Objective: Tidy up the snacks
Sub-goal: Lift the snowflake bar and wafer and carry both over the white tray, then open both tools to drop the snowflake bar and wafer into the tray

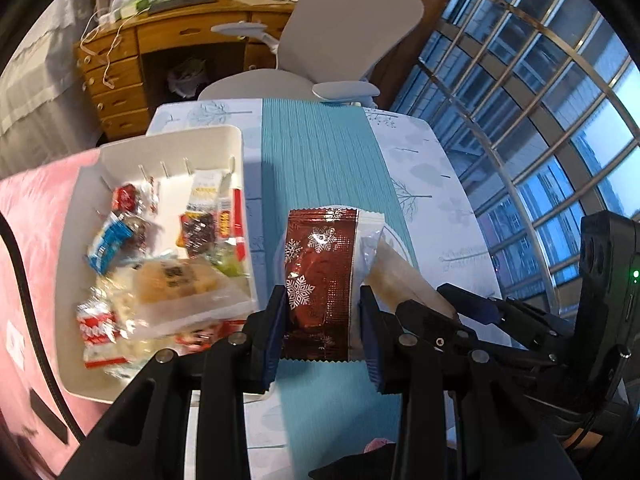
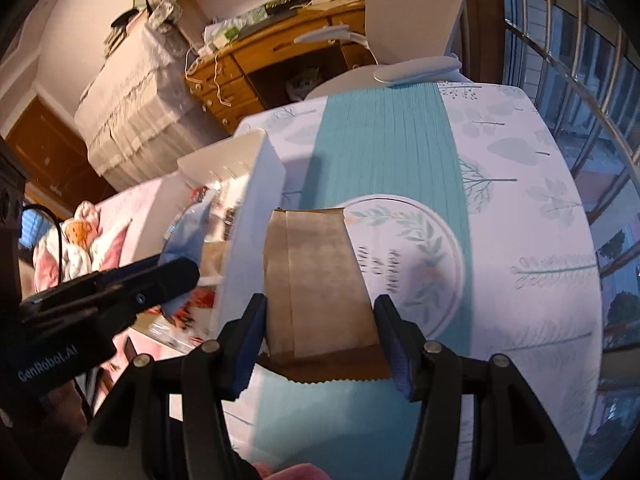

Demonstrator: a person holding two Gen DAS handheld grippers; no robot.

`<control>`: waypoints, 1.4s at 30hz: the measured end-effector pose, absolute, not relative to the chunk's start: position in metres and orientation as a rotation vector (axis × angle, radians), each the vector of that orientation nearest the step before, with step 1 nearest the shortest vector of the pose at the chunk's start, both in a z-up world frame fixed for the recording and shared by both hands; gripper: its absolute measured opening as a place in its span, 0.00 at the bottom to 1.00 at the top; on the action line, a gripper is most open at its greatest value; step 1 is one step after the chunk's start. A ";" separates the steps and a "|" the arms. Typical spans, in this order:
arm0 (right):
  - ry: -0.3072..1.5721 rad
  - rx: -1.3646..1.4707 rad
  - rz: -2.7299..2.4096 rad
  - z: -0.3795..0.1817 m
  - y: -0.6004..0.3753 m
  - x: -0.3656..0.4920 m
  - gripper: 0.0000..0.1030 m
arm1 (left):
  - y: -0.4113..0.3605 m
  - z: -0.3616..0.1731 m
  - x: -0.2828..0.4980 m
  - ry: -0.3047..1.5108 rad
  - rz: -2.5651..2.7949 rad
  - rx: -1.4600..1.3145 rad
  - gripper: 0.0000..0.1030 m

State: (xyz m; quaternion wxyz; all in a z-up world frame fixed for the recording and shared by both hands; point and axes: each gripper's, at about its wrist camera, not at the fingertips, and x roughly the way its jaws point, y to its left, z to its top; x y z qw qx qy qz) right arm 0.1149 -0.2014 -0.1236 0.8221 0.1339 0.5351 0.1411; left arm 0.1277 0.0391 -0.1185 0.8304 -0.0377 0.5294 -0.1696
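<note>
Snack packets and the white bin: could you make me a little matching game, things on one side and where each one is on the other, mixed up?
Things:
1. dark red snowflake packet
2. brown paper packet
3. blue-and-white wrapped snack
4. white bin

Places:
A. lying inside the bin with other snacks
B. gripped in the right claw
C. standing at the table's left side, by the pink bedding
D. gripped in the left claw

Pairs: 1-D, 2-B, 3-A, 4-C
</note>
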 end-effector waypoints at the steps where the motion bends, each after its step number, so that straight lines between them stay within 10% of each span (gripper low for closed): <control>1: 1.128 0.294 0.298 -0.121 -0.193 0.112 0.53 | 0.047 -0.116 0.127 1.119 -0.367 -0.073 0.32; 29: 1.087 0.485 0.229 -0.160 -0.047 0.135 0.58 | 0.182 -0.149 0.172 1.198 -0.261 0.072 0.34; 42: 1.105 0.563 0.191 -0.167 -0.091 0.120 0.81 | 0.164 -0.145 0.156 1.210 -0.159 0.040 0.74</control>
